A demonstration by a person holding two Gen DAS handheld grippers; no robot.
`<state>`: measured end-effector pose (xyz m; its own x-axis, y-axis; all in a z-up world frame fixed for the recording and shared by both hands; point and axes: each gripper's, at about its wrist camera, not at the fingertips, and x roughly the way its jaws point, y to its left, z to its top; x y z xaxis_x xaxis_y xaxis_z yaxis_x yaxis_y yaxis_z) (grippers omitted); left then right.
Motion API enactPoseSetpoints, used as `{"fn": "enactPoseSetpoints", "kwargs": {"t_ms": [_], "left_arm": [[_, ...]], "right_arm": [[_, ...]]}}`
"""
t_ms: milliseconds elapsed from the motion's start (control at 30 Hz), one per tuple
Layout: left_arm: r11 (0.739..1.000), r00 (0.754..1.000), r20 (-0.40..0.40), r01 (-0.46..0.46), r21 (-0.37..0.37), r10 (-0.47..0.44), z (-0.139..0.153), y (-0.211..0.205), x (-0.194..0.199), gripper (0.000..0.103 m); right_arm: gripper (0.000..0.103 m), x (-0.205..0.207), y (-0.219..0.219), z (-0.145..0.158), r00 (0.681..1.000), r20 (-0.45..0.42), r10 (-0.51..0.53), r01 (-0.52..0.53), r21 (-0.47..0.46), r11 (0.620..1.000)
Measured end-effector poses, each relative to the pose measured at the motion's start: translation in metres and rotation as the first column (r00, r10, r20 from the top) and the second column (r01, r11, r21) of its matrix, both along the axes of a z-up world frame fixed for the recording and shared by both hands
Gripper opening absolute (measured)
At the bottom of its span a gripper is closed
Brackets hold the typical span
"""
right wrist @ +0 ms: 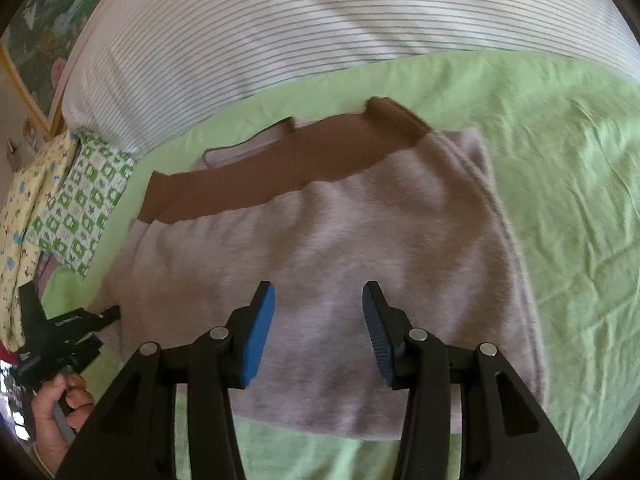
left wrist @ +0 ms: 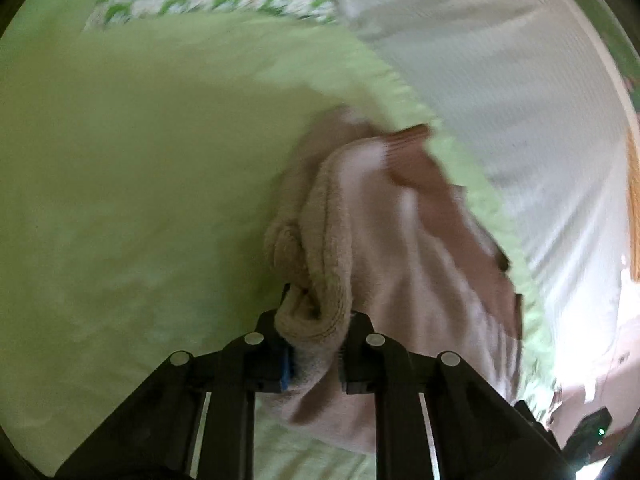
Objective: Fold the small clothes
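My left gripper [left wrist: 316, 344] is clamped on the near-left edge of the beige garment [right wrist: 320, 264] on the green sheet [right wrist: 560, 160], right gripper [right wrist: 318, 332] half-open above it empty; I'd grab the near-right edge level before folding far.

A home bedroom; green bedsheet [right wrist: 560, 168], striped bedding [right wrist: 280, 20].

A bed is covered by a green sheet [right wrist: 560, 184]. A grey garment [right wrist: 320, 264] with a brown band is spread flat on it. A striped white cover [right wrist: 320, 24] is laid along the sheet's far edge. Patterned clothes [right wrist: 80, 200] are piled at the left.
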<state>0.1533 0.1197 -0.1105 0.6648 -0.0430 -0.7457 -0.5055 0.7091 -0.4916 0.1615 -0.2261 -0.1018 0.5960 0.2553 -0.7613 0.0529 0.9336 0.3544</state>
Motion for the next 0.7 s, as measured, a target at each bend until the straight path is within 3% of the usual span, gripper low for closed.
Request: {"fn": "enactPoseSetpoints", "kwargs": {"t_ms": [100, 200, 333, 467, 533, 633, 700], "left_arm": [[0.992, 0.991, 0.069, 0.108, 0.062, -0.112, 0.031, -0.029, 0.011, 0.014], [0.963, 0.961, 0.121, 0.231, 0.137, -0.248, 0.06, -0.071, 0.026, 0.013], [0.882, 0.882, 0.153, 0.405, 0.239, -0.446, 0.081, -0.139, 0.042, 0.013], [0.772, 0.784, 0.11, 0.558, 0.303, -0.61, 0.066, -0.205, 0.054, 0.012], [0.727, 0.75, 0.052, 0.618, 0.298, -0.659, 0.044, -0.226, 0.061, 0.013], [0.689, 0.728, -0.039, 0.664, 0.29, -0.685, 0.011, -0.24, 0.067, 0.015], [0.69, 0.732, -0.057, 0.663, 0.29, -0.679, 0.006, -0.237, 0.065, 0.02]], "right_arm": [[0.047, -0.005, -0.015, -0.001, 0.999, -0.006, -0.037, 0.037, 0.017, 0.999], [0.047, -0.011, -0.032, 0.0, 0.996, -0.004, -0.085, 0.085, 0.048, 0.995], [0.047, -0.013, -0.053, 0.002, 0.992, -0.002, -0.128, 0.128, 0.085, 0.988], [0.047, -0.006, -0.08, 0.006, 0.986, -0.006, -0.165, 0.164, 0.141, 0.976], [0.049, 0.003, -0.093, 0.004, 0.986, -0.025, -0.167, 0.168, 0.202, 0.965], [0.059, 0.021, -0.099, -0.002, 0.989, -0.067, -0.135, 0.149, 0.289, 0.946], [0.061, 0.034, -0.092, -0.005, 0.994, -0.071, -0.086, 0.105, 0.333, 0.937]]}}
